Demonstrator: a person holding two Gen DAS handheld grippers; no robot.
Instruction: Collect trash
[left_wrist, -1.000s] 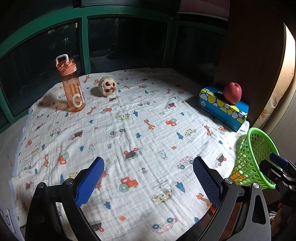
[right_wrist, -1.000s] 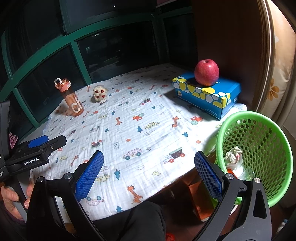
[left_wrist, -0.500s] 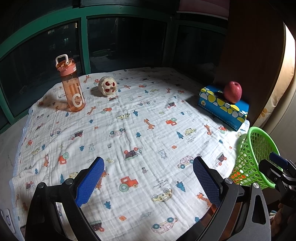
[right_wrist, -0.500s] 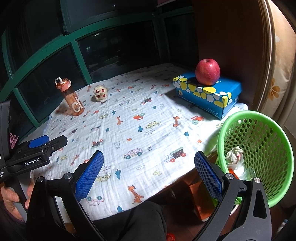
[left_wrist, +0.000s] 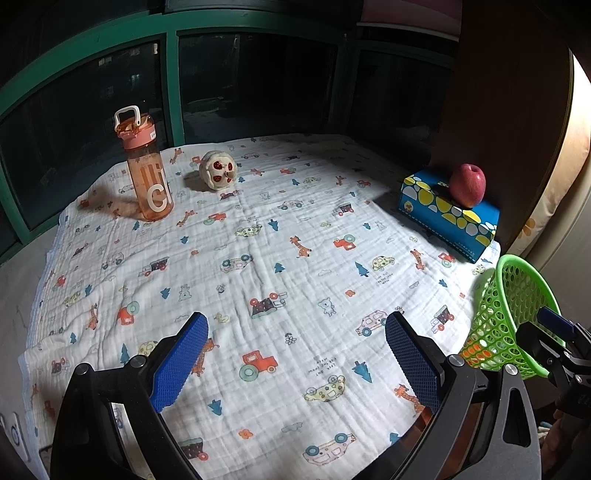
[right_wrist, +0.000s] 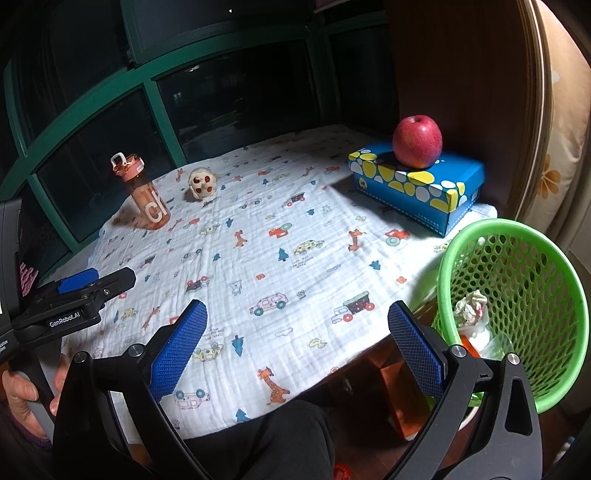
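Observation:
A green mesh basket (right_wrist: 517, 302) hangs off the table's right edge, tilted toward me, with crumpled white paper (right_wrist: 471, 308) and other scraps inside; it also shows as the green basket (left_wrist: 513, 314). My right gripper (right_wrist: 297, 349) is open and empty over the table's near edge, left of the basket. My left gripper (left_wrist: 295, 362) is open and empty above the patterned cloth (left_wrist: 277, 266). A cream ball with red spots (left_wrist: 218, 174) lies at the far side.
An orange water bottle (left_wrist: 147, 173) stands at the far left. A red apple (right_wrist: 417, 142) rests on a blue spotted box (right_wrist: 417, 184) at the far right, against a wooden wall. Dark windows ring the back. A person's knee (right_wrist: 258, 435) sits below the table edge.
The green basket has drifted slightly right and lower in both views. Both grippers stay open and almost still.

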